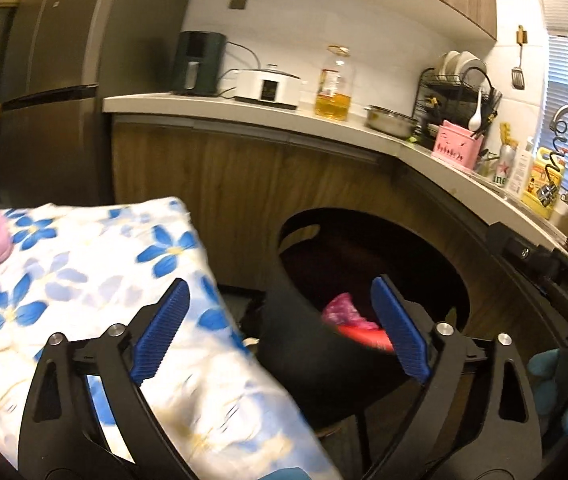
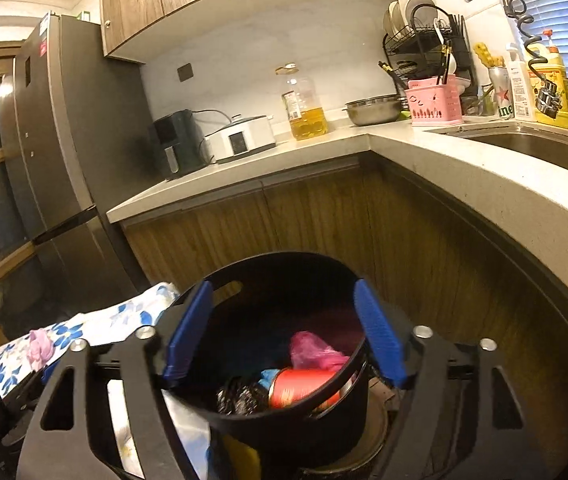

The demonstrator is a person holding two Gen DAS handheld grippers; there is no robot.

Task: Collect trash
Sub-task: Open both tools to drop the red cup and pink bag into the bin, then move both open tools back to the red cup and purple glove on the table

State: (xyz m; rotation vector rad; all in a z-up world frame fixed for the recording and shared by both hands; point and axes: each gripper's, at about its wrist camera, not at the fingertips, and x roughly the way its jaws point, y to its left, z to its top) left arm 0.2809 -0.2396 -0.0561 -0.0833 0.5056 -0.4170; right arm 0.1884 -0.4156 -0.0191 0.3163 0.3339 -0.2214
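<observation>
Two bits of trash, a red can and a pink bag, lie inside the black bin by the flowered cloth. Right gripper hangs above the bin, fingers wide apart, holding nothing. Left gripper is spread wide too, beside the bin.

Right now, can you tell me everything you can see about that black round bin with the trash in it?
The black round plastic bin stands upright and open-topped below the wooden counter cabinets, beside a blue-flowered white cloth. A slot-shaped handle hole pierces its smooth wall near the rim. Inside lie a red can, a crumpled pink plastic bag, a black crinkled wrapper and something blue. Neither hand-held gripper touches it.
</observation>
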